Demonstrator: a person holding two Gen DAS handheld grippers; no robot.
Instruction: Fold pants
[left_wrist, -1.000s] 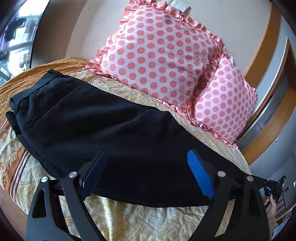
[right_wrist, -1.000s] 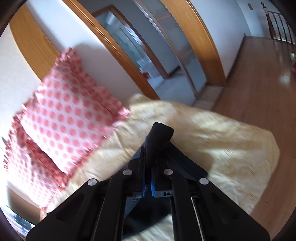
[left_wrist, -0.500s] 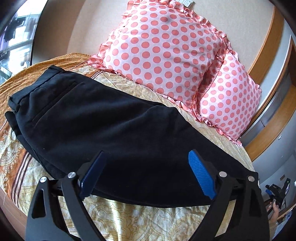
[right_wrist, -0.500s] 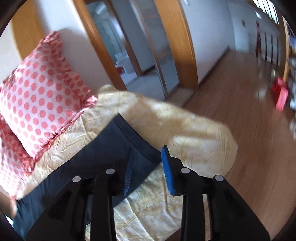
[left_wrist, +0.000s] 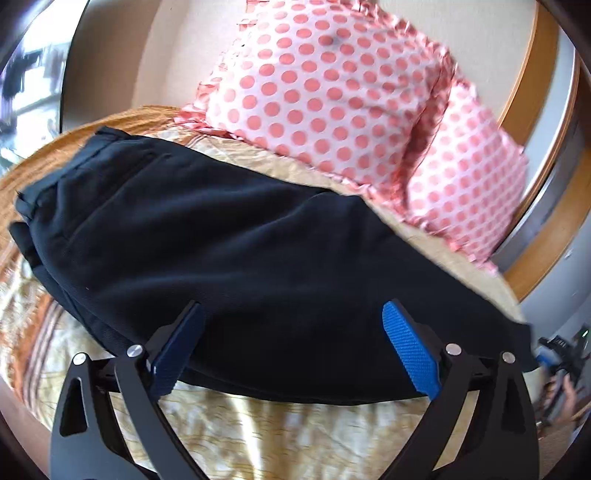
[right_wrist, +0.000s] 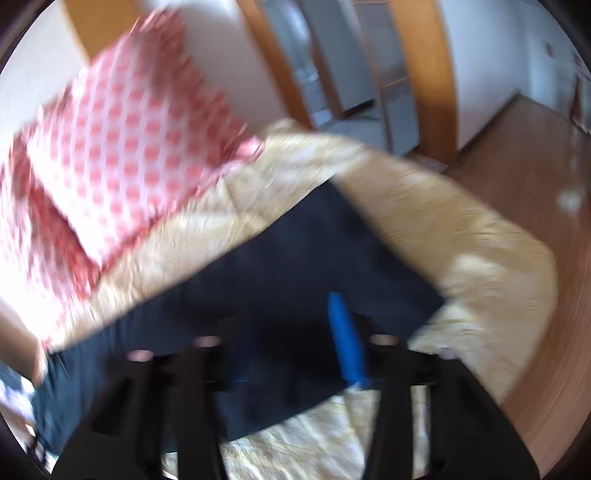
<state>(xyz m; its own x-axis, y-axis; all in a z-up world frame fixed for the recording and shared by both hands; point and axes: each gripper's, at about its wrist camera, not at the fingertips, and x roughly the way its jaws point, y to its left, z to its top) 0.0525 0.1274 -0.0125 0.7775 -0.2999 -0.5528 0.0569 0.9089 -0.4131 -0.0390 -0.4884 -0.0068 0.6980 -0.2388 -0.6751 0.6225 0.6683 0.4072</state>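
Black pants (left_wrist: 229, 251) lie folded lengthwise across the bed, waistband at the far left, legs running right. My left gripper (left_wrist: 291, 347) is open and empty, its blue pads hovering just above the near edge of the pants' middle. The right wrist view is blurred; it shows the leg-hem end of the pants (right_wrist: 314, 266) flat on the bedspread. My right gripper (right_wrist: 291, 343) is open above that hem end, holding nothing.
Two pink polka-dot pillows (left_wrist: 332, 96) stand against the wall behind the pants. The yellow patterned bedspread (left_wrist: 295, 435) covers the bed. The bed's edge and the wooden floor (right_wrist: 535, 177) lie to the right, with a doorway beyond.
My right gripper opened and let go of the pant hem, which now lies flat on the bed; the gripper is moving. My left gripper stayed open and moved slightly closer to the pants.
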